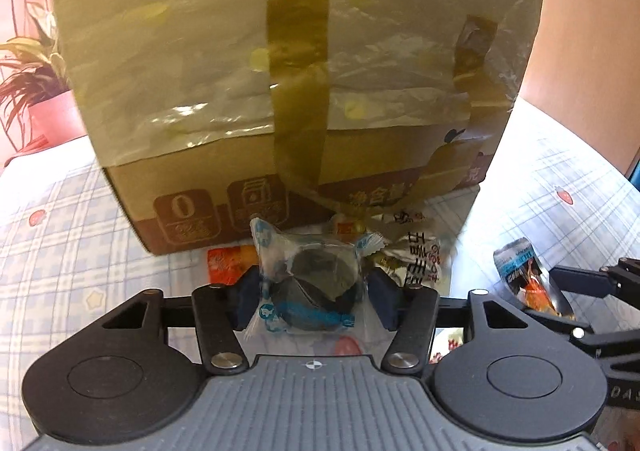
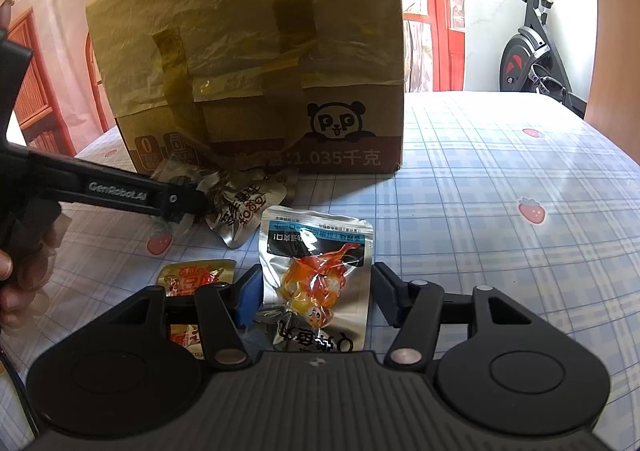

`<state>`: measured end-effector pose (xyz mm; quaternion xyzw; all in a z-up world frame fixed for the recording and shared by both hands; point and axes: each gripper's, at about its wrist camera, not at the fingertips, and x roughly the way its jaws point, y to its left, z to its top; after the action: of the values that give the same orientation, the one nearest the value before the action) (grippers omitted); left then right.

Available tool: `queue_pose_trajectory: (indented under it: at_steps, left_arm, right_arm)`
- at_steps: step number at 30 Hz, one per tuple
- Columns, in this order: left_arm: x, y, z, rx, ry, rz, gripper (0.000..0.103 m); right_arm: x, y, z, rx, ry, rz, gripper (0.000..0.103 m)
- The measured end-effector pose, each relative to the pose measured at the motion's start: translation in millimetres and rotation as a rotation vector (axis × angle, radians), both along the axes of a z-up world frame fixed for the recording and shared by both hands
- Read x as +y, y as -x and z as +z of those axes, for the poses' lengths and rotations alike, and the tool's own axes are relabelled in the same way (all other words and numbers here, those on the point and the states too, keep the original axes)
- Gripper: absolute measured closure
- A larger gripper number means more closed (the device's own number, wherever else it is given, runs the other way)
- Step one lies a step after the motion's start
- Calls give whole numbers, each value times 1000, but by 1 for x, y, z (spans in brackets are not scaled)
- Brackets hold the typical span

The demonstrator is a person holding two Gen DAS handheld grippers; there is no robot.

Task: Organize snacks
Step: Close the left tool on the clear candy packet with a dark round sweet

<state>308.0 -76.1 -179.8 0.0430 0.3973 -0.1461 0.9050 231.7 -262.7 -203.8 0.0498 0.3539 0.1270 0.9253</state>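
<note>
My left gripper (image 1: 316, 291) is shut on a clear-wrapped dark round snack with blue print (image 1: 312, 283); both pads touch the wrapper's sides. It sits close in front of a tall cardboard box (image 1: 280, 71) covered in yellowish plastic and tape. My right gripper (image 2: 318, 291) is shut on a silver packet with an orange picture (image 2: 316, 275), held just above the tablecloth. In the right wrist view the left gripper (image 2: 188, 207) reaches in from the left among loose packets at the foot of the panda-printed box (image 2: 248, 51). The right gripper (image 1: 556, 291) with its packet (image 1: 520, 275) shows at the right.
Loose snacks lie by the box: a silver packet with black characters (image 2: 244, 215), a red-gold packet (image 2: 192, 275), an orange packet (image 1: 228, 263). The table has a plaid strawberry cloth (image 2: 500, 191). An exercise bike (image 2: 532, 43) stands behind; a potted plant (image 1: 28, 71) is at the left.
</note>
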Motion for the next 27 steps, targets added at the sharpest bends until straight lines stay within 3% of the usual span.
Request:
queue_pose_trajectory:
  at_steps: [6, 15, 19, 27]
  left_arm:
    - [16, 23, 4, 3, 14, 11, 45]
    - [41, 64, 3, -13, 41, 130, 45]
    - [46, 72, 8, -39, -2, 126, 48]
    - [41, 75, 11, -45, 33, 112, 49]
  right_arm:
    - [0, 0, 0, -1, -2, 0, 43]
    - [-1, 0, 0, -2, -15, -2, 43]
    - [-3, 1, 0, -5, -27, -4, 43]
    - [-6, 4, 1, -17, -43, -28, 44]
